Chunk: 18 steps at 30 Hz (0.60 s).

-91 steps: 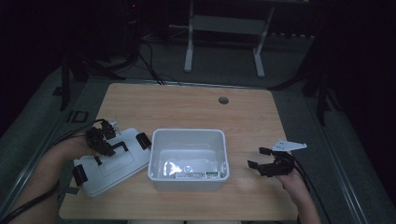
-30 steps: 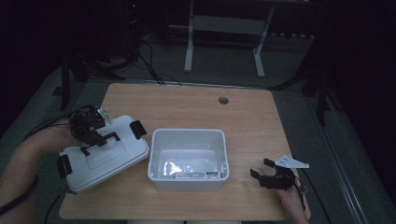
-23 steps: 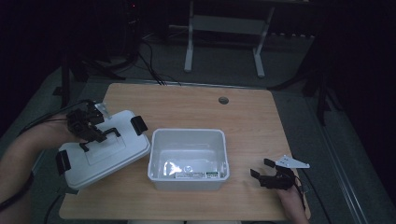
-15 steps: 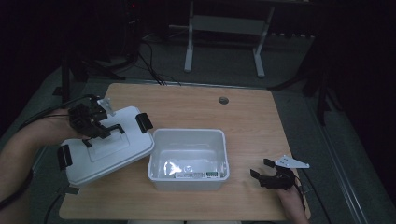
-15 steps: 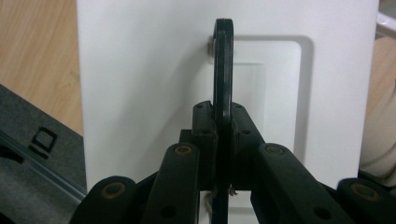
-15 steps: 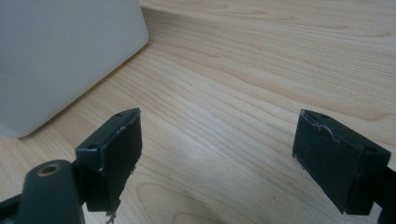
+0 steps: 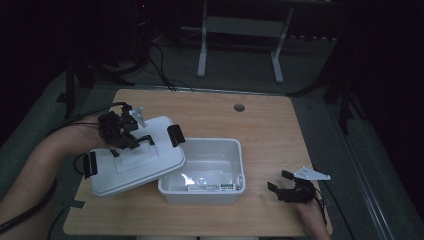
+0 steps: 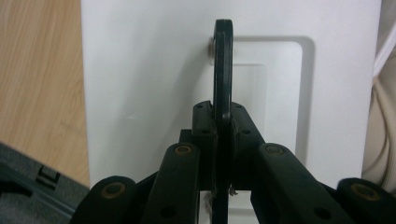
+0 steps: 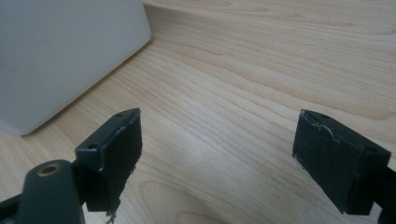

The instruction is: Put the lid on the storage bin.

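Observation:
My left gripper [image 7: 125, 137] is shut on the black handle [image 8: 223, 70] of a white lid [image 7: 135, 165]. It holds the lid tilted above the table's left side, with the lid's right edge close to the open white box [image 7: 200, 196]. In the left gripper view the jaws [image 8: 222, 126] pinch the thin handle against the lid's white top [image 8: 140, 84]. My right gripper [image 7: 280, 182] rests near the table's front right edge, open with nothing between its fingers [image 9: 217, 154]. A corner of the box [image 9: 60, 51] lies to its left.
The wooden table [image 7: 270, 130] has a round cable hole [image 7: 239, 107] near its back edge. Black latches [image 7: 175, 135] sit on the lid's ends. Small items and a label [image 7: 210, 187] lie in the box's bottom. Dark floor and a stand's legs lie beyond the table.
The left gripper has lifted the lid off the table and carried it up and right toward the box. The right gripper drew back toward the front edge earlier and has since stayed still.

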{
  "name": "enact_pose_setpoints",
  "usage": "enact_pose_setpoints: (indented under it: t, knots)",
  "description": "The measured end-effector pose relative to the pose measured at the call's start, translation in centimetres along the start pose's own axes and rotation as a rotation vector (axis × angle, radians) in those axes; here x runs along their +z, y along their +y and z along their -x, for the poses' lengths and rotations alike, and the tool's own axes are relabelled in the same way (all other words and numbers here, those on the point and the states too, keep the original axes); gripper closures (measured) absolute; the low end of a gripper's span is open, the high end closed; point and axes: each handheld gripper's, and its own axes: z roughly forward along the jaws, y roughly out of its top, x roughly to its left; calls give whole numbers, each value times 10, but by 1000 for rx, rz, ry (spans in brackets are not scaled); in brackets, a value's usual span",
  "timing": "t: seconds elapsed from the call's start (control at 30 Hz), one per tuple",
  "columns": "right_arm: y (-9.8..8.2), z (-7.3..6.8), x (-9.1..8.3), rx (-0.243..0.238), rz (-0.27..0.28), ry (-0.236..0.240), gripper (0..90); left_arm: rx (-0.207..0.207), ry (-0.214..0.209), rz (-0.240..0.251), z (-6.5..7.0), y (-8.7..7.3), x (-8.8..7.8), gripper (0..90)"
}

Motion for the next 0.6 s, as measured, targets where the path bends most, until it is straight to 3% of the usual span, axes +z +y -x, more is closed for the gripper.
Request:
enact_pose_setpoints:
  t: [0.6]
  knots:
    - [0, 1, 0, 0, 1, 6, 156, 122, -30, 25, 22, 60, 11, 833]
